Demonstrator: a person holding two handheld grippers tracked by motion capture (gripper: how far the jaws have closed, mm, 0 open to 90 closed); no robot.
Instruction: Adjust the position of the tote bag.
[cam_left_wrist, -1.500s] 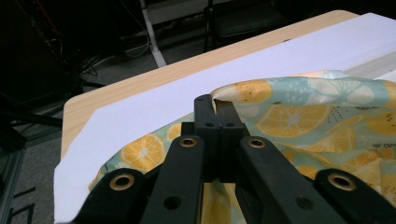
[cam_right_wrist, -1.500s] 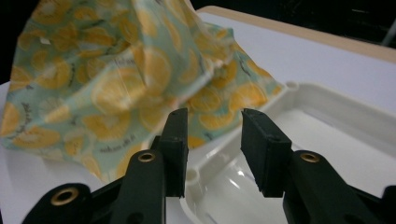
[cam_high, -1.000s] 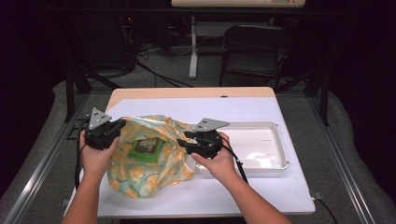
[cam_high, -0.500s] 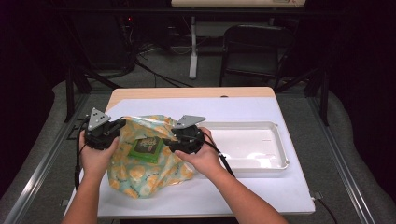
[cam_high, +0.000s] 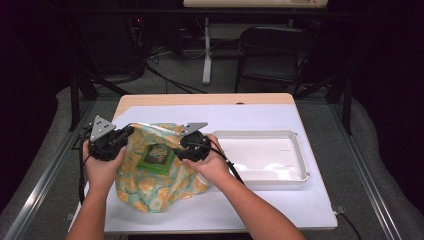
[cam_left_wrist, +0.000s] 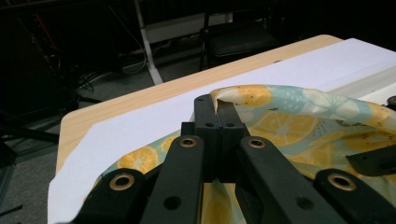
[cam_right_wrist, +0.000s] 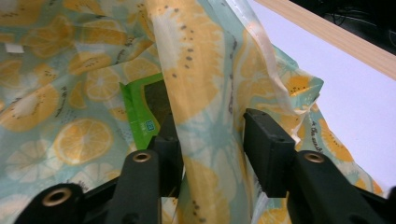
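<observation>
Your left gripper (cam_high: 124, 136) is clamped tight on the rim of the fruit-print bag (cam_high: 165, 185), which lies on the white table (cam_high: 260, 205) left of the tray (cam_high: 260, 159). Your right gripper (cam_right_wrist: 212, 140) has just been closing; its jaws straddle a fold, not visibly pinching. A green packet (cam_high: 156, 158) sits inside.

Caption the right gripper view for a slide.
Right tool straddles a fold of the citrus-print bag, jaws apart, green packet inside.
</observation>
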